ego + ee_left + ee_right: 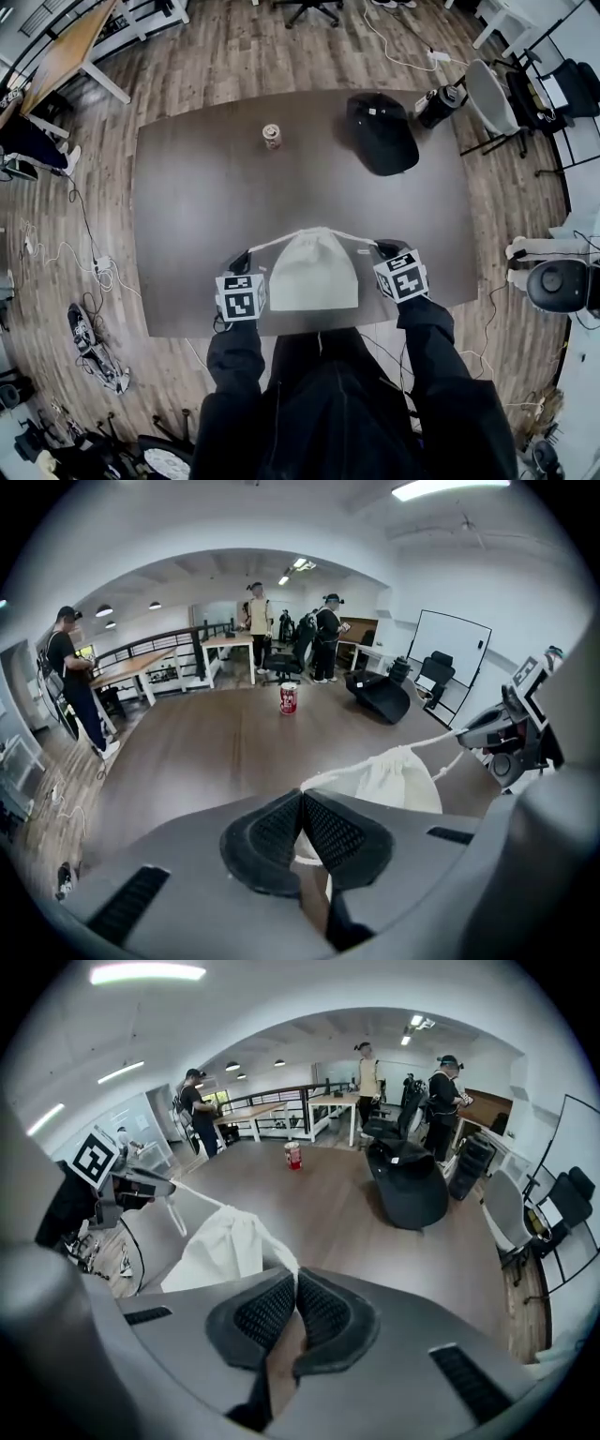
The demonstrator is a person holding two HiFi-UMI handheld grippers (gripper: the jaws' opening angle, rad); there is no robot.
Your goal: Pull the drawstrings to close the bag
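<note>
A white drawstring bag (312,273) lies on the dark table (197,206) near its front edge, its mouth gathered at the far end. A thin drawstring (272,240) runs out from the mouth to either side. My left gripper (242,261) sits just left of the bag and is shut on the left cord end. My right gripper (386,248) sits just right of it, shut on the right cord end. In the left gripper view the bag (398,778) lies beyond the closed pads (272,832), and the drawstring (436,740) stretches towards the other gripper. The right gripper view shows the bag (220,1246) left of its closed pads (323,1312).
A red can (272,137) stands at the table's far middle. A black cap-like item (382,131) lies at the far right, with a dark cup (437,105) beside it. Chairs (492,94) stand past the right end. People (255,619) stand in the room behind.
</note>
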